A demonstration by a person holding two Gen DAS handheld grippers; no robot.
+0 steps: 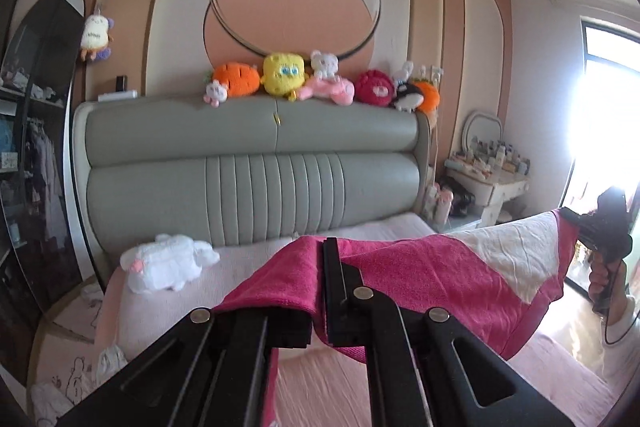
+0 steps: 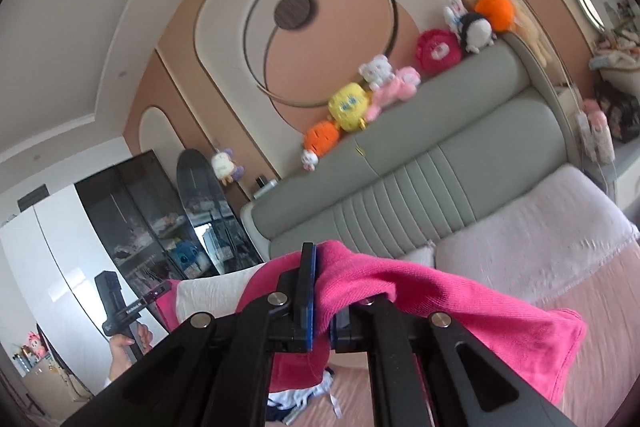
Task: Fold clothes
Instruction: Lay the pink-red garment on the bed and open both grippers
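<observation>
The place is a bedroom with a peach and cream wall, and under both tools lies a bed [image 1: 560, 367] with a pink sheet.

Nearest to the left wrist camera, the left tool [image 1: 320, 259] is closed narrow on the edge of a pink garment [image 1: 420, 279], and the cloth folds over its left finger. From this tool the garment stretches to the right, lifted above the bed, with a white panel [image 1: 512, 251] in it. At its far right corner the right tool is seen, dark, in a hand [image 1: 604, 279].

In the right wrist view the right tool [image 2: 320, 267] is also closed narrow on the same garment, which hangs down over its right side and runs away to its left. There the left tool, in the other hand [image 2: 128, 343], holds the other corner. Below the right tool, on the sheet, lies a dark and white piece of clothing [image 2: 304, 399].

Beyond the left tool, to its left, a white plush toy [image 1: 168, 263] lies on the bed. Further stands the grey padded headboard [image 1: 256, 167], and on its top is a row of plush toys [image 1: 280, 75]. Far to the right of the left tool are a dressing table [image 1: 488, 179] and a bright window [image 1: 608, 107].
</observation>
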